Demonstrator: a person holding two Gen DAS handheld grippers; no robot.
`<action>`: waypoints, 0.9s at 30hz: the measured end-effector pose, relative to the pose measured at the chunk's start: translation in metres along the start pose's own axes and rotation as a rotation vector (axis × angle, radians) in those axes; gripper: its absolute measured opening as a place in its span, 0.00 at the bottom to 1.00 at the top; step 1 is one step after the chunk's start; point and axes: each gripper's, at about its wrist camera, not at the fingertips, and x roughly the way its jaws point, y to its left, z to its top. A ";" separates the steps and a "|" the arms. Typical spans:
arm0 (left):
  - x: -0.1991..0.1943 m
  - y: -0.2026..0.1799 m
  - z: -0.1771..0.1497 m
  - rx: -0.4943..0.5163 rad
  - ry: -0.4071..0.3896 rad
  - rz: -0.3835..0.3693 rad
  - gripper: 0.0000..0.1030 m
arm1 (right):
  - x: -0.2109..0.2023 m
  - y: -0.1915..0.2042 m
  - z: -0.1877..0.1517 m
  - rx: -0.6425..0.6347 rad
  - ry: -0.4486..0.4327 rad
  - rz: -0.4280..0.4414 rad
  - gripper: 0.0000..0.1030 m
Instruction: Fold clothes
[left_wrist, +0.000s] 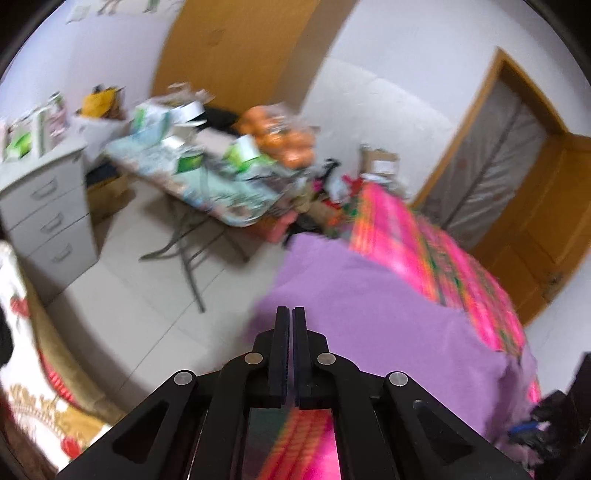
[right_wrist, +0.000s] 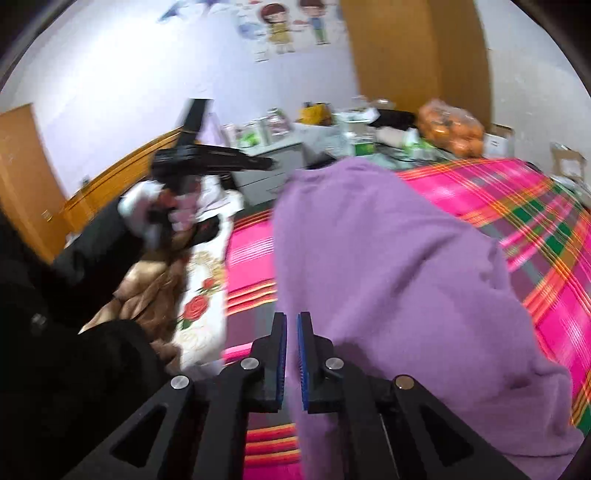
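Note:
A purple garment (right_wrist: 388, 266) lies spread on a bed with a pink plaid cover (right_wrist: 517, 206). It also shows in the left wrist view (left_wrist: 369, 306). My right gripper (right_wrist: 291, 317) hovers over the garment's left edge, its jaws nearly closed with a narrow gap and nothing between them. My left gripper (left_wrist: 291, 312) is shut and empty, raised above the bed's corner and pointing toward the floor and table. The left gripper also shows in the right wrist view (right_wrist: 271, 161), held up in the air at left by a gloved hand.
A cluttered folding table (left_wrist: 207, 173) with a bag of oranges (left_wrist: 284, 140) stands beyond the bed. A grey drawer cabinet (left_wrist: 48, 206) is at left. A floral blanket (right_wrist: 199, 295) and brown cloth (right_wrist: 147, 291) lie left of the garment. A wooden door (left_wrist: 535, 221) is at right.

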 end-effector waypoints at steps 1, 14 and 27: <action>0.006 -0.009 -0.002 0.018 0.017 -0.018 0.01 | 0.007 -0.006 -0.002 0.023 0.034 -0.024 0.06; 0.060 -0.101 -0.033 0.219 0.173 -0.158 0.03 | -0.103 -0.096 -0.033 0.420 -0.201 -0.329 0.16; 0.090 -0.137 -0.052 0.315 0.240 -0.167 0.05 | -0.181 -0.180 -0.122 0.986 -0.218 -0.742 0.35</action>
